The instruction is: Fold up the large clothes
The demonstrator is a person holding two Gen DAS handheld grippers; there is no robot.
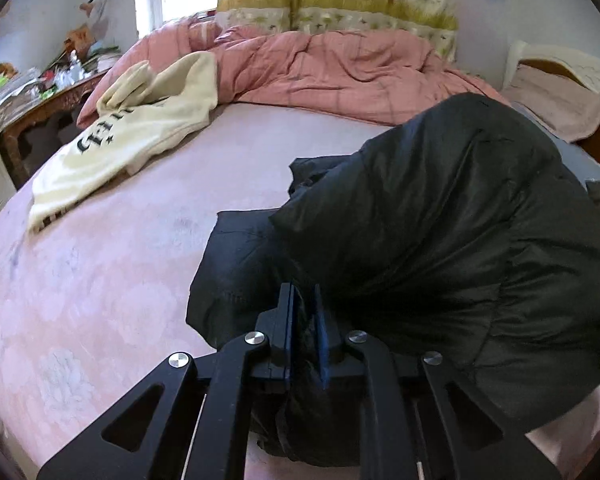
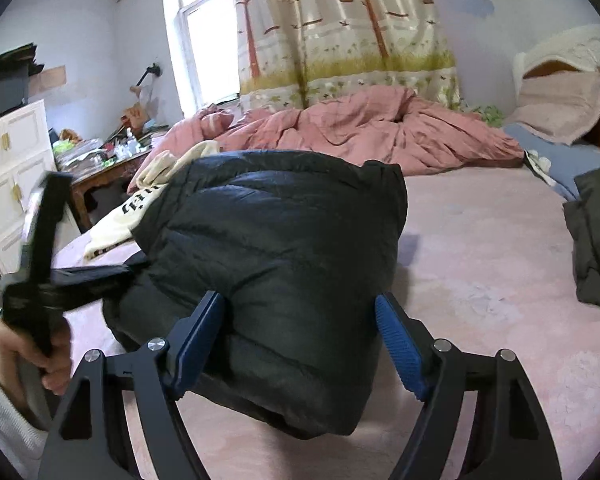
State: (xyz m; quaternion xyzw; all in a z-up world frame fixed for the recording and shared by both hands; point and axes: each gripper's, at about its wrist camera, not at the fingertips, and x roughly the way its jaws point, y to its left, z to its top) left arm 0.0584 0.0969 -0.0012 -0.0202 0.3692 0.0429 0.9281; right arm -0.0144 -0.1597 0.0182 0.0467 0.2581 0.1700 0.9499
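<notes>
Black left tongs [image 1: 305, 320], nearest the left wrist camera, are closed to a narrow gap with a fold of the black quilted puffer jacket [image 1: 440, 220] pinched between their blue pads. That jacket lies bunched on the pink floral bed sheet [image 1: 100, 280], its bulk rising to the right of the left tongs and a flatter panel spreading toward the middle of the bed. Right tongs [image 2: 300, 344] stand wide, their blue ribbed pads [image 2: 400, 352] set either side of the jacket's puffed bulk; the left pad touches the fabric, while contact at the right pad cannot be confirmed. From the right wrist view the left tongs appear at far left, motion-blurred, held by a bare hand [image 2: 32, 352] in a white sleeve, with a stretched strip of the jacket running to them. Cream sweatshirt with dark lettering [image 1: 132, 132] lies on the far left of the bed, apart from the jacket. Crumpled pink quilt [image 1: 340, 72] lies along the far edge below a tree-patterned curtain [image 2: 340, 32]. Dark green folded garment [image 2: 596, 240] sits at the right edge of the bed. Cluttered wooden surface [image 2: 112, 168] stands beside the bed, next to a white cabinet [image 2: 12, 168].
</notes>
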